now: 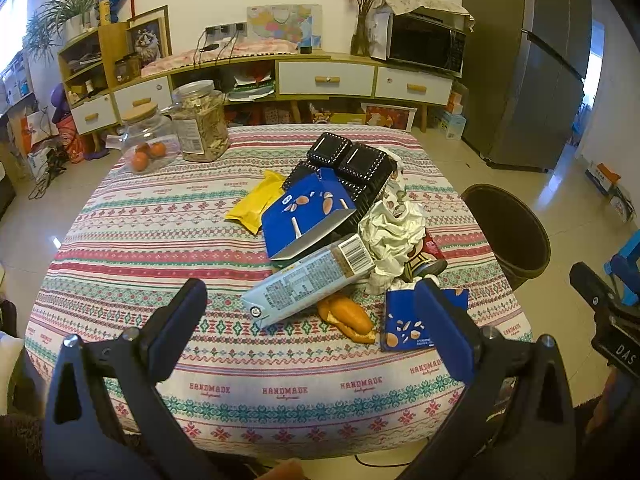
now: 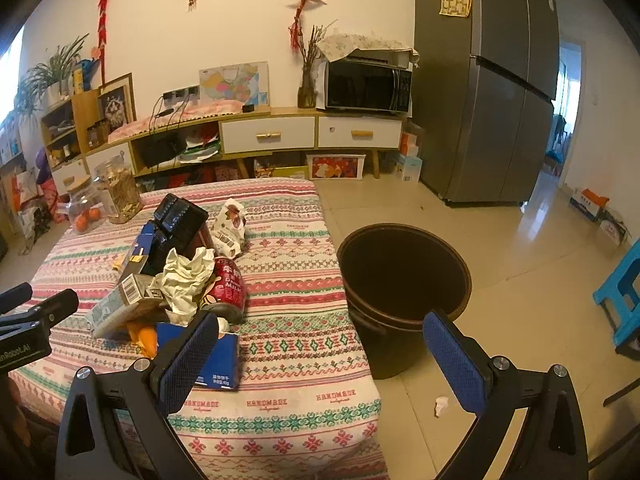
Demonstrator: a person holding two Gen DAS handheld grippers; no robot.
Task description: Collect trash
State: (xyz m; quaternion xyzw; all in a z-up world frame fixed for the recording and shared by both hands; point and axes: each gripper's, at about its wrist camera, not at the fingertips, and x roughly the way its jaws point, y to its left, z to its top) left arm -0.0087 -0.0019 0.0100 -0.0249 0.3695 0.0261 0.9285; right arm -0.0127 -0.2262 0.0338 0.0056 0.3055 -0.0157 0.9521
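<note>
Trash pile (image 1: 340, 236) on patterned table (image 1: 160, 240)

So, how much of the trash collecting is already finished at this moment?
Nothing looks done yet: no trash shows in the visible part of the dark bin. In hand: nothing, as the left gripper and the right gripper are both open. Left: the whole pile, including the blue carton, crumpled paper, red can and yellow wrapper.

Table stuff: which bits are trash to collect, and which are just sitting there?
Trash job: crumpled paper, red can, peel, blue boxes, yellow wrapper, bin.

Just there: jar of oranges, snack jar.
</note>
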